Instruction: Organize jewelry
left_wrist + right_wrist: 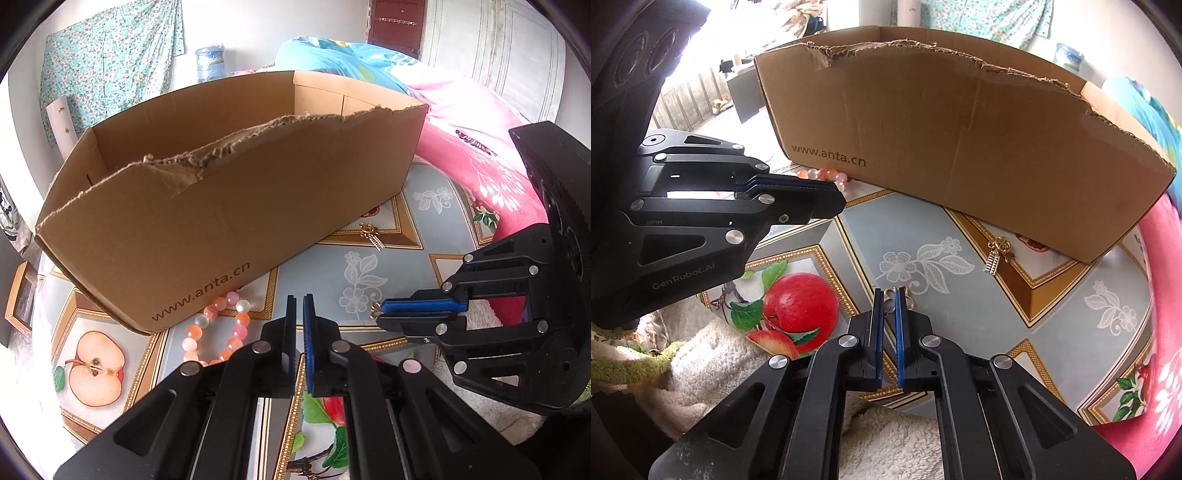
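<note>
In the right wrist view my right gripper (890, 293) is shut on a small gold jewelry piece (889, 295), just above the patterned tablecloth (923, 229). The left wrist view shows that gripper (380, 314) from the side, with the gold piece (375, 310) sticking out at its tips. My left gripper (300, 298) is shut with nothing in it, beside a pink and orange bead bracelet (218, 332). A gold charm (996, 254) lies on the cloth in front of the open cardboard box (960, 147).
The cardboard box (258, 192) has a torn front rim and fills the back of the table. A pink blanket (480, 158) lies to the right. A white fluffy towel (713, 354) covers the near table edge. My left gripper (838, 199) reaches in from the left.
</note>
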Available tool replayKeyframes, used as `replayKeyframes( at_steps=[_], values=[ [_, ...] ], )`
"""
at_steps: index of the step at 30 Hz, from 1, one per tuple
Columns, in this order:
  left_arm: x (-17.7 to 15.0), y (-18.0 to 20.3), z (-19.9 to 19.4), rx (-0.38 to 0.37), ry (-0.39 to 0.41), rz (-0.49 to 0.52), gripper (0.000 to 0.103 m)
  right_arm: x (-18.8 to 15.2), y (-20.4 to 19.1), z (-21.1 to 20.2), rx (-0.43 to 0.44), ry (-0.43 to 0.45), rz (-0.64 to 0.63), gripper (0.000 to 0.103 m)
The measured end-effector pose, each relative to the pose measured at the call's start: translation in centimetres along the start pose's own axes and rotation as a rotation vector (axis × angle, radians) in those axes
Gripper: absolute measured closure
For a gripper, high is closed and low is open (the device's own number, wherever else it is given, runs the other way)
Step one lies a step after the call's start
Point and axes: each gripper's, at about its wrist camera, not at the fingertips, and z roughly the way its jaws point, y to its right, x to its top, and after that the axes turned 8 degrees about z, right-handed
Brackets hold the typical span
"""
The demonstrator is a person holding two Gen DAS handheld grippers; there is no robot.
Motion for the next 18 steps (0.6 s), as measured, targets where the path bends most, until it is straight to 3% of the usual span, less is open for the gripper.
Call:
replayKeyframes(
  at_steps=[18],
  values=[
    [-1.0, -1.3, -0.8, -0.017, 0.062, -0.034, 0.100, 2.5, -1.7, 0.5, -0.021, -0.064, 0.010, 0.101]
  ],
)
